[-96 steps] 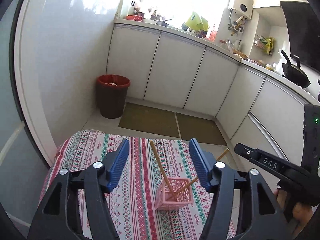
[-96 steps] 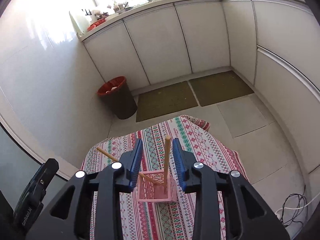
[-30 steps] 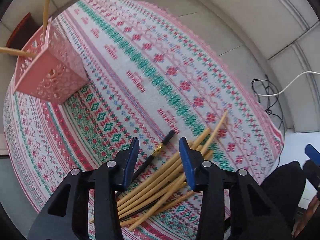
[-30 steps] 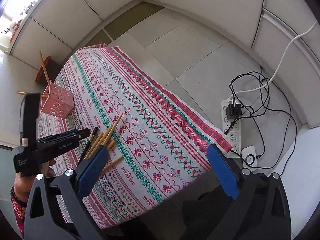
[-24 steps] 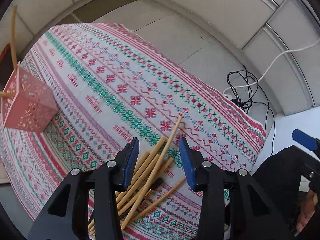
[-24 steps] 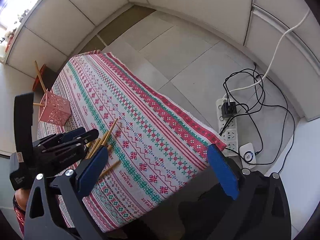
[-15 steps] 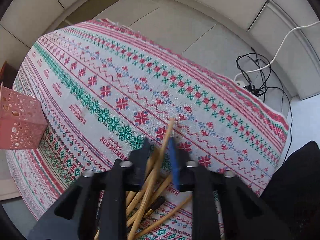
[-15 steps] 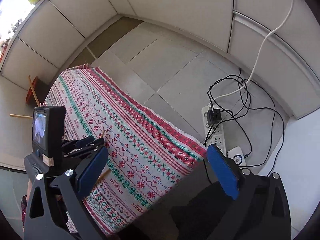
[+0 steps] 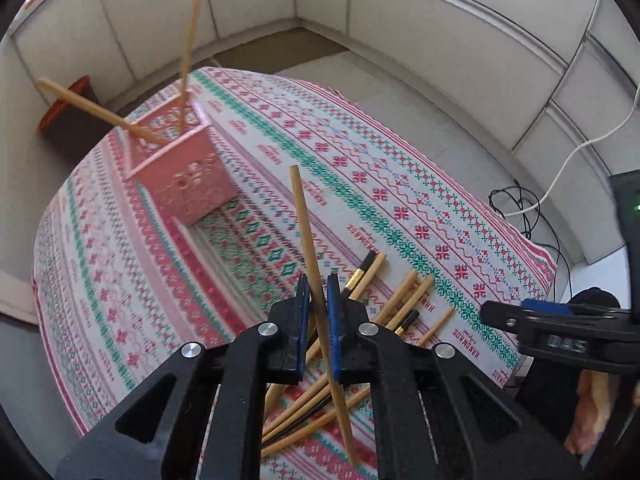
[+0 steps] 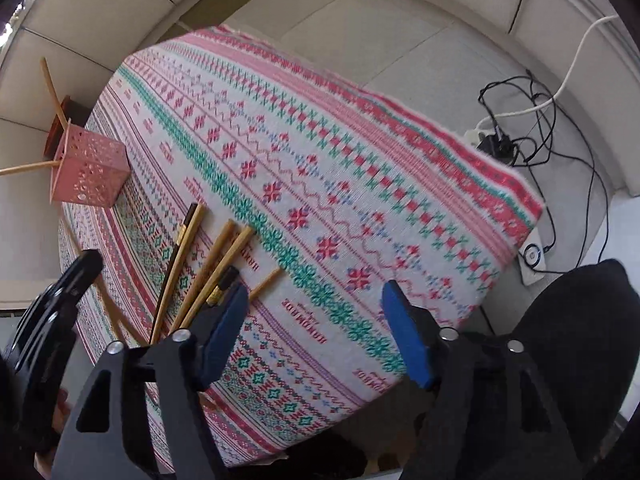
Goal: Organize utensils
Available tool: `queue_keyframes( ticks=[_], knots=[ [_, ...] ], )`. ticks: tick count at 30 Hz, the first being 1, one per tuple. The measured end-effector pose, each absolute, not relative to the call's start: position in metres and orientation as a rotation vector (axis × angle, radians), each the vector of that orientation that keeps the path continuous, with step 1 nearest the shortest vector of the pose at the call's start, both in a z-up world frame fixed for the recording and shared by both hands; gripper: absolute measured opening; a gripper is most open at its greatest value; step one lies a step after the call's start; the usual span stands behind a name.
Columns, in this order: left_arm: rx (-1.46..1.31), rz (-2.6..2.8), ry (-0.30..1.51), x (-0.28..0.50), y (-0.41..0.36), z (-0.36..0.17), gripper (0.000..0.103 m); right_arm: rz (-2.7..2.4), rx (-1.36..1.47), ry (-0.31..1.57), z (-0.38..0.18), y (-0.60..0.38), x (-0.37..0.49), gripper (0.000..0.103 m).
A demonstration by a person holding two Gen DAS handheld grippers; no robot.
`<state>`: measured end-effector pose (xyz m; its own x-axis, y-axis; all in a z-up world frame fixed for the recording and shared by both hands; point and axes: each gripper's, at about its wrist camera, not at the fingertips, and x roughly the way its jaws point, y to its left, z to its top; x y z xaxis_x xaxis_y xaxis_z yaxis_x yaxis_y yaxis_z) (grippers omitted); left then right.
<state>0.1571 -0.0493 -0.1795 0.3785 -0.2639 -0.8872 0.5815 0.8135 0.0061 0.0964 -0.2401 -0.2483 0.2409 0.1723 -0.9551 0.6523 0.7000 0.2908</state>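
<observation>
Clamping one chopstick [image 9: 305, 236], left gripper [image 9: 318, 300] hangs above "HANDMADE" tablecloth [image 9: 400, 184]; right gripper [image 10: 316, 312] closing empty.

Bare worktop [image 10: 360, 184] lies open from my fingers to the far edge. The pink basket [image 9: 182, 176] blocks the far left corner, its two chopsticks [image 9: 188, 46] leaning outward over it. The loose chopstick pile [image 10: 208, 268] clutters the near left, between my two grippers.
</observation>
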Motion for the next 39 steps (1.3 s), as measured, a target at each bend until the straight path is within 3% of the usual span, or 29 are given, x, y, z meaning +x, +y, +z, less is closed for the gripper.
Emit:
queue_keyframes(
  ticks=[15,20,29,39],
  knots=[
    [0.160,-0.561,0.852,0.126,0.038,-0.105,0.007,-0.662,0.843,1.363,-0.273,-0.190,0.131,0.047],
    [0.135,-0.565,0.834,0.125,0.046,-0.098,0.007,-0.748,0.809,1.349,-0.270,-0.186,0.127,0.016],
    [0.110,-0.524,0.822,0.123,0.053,-0.090,0.007,-0.643,0.916,1.256,-0.272,-0.210,0.108,0.007],
    [0.107,-0.458,0.852,0.124,0.053,-0.089,0.008,-0.411,0.824,1.052,-0.209,-0.211,0.102,0.005]
  ],
)
